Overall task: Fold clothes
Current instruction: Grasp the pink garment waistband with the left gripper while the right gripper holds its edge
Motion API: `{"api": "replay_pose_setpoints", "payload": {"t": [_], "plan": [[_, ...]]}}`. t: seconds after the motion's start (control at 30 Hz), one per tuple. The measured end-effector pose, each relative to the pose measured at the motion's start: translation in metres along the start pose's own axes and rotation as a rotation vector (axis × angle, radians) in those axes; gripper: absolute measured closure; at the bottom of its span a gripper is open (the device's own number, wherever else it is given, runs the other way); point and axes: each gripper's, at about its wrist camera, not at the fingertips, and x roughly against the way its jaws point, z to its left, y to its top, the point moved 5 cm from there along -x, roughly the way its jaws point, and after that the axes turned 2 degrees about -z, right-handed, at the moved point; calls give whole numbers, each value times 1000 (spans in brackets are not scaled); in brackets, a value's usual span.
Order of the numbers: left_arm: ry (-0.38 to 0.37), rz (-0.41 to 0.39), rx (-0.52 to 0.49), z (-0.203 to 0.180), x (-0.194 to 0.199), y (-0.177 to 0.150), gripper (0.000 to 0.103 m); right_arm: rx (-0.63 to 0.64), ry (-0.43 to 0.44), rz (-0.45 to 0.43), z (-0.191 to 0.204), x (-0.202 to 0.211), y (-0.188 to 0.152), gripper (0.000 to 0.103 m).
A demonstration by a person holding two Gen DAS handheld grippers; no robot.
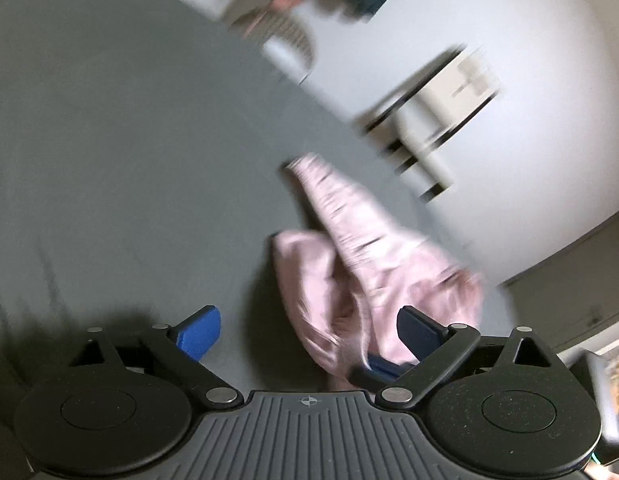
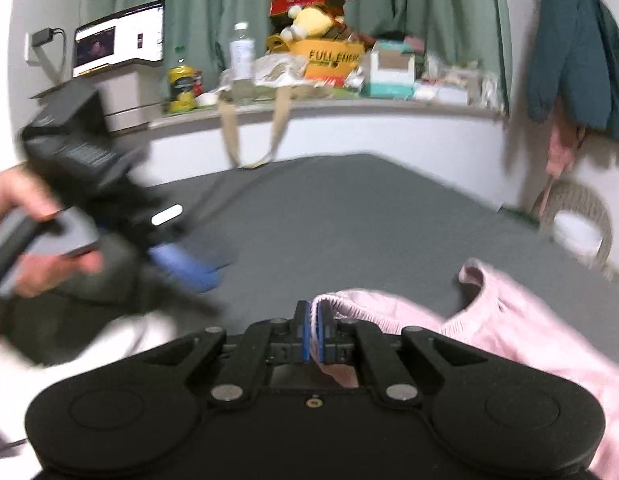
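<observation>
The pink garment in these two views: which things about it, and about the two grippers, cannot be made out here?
- Pink garment: left wrist view, motion blur hides its type and print.
- Its far side: right wrist view, cut off by the right edge.
- Right gripper: shut on the hem; how much cloth is pinched is hidden by the pads.
- Left gripper: right wrist view, blurred; its own view shows it open.

Soft pink cloth garment (image 2: 521, 332), matt grey bedsheet (image 2: 329, 216), woven basket (image 2: 581, 204)
</observation>
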Motion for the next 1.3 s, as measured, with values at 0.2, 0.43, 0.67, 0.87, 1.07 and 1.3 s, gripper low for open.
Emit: {"api": "replay_pose_setpoints", "payload": {"t": [0.2, 0.43, 0.67, 0.87, 1.07, 1.3], "plan": [[111, 20, -75, -7, -12, -7, 8, 96, -62, 86, 42, 7, -26, 96], [201, 26, -415, -35, -19, -13, 8, -2, -169, -4, 8, 45, -13, 76], [194, 111, -610, -61, -42, -24, 31, 108, -358, 69, -45, 19, 36, 75], [175, 187, -572, -57, -62, -26, 63, 103, -329, 275, -80, -61, 69, 68], [153, 205, -596, -58, -67, -29, 84, 343, -380, 530, -74, -146, 63, 66], [147, 193, -614, -54, -63, -31, 88, 585, -472, 691, -75, -192, 32, 85]]}}
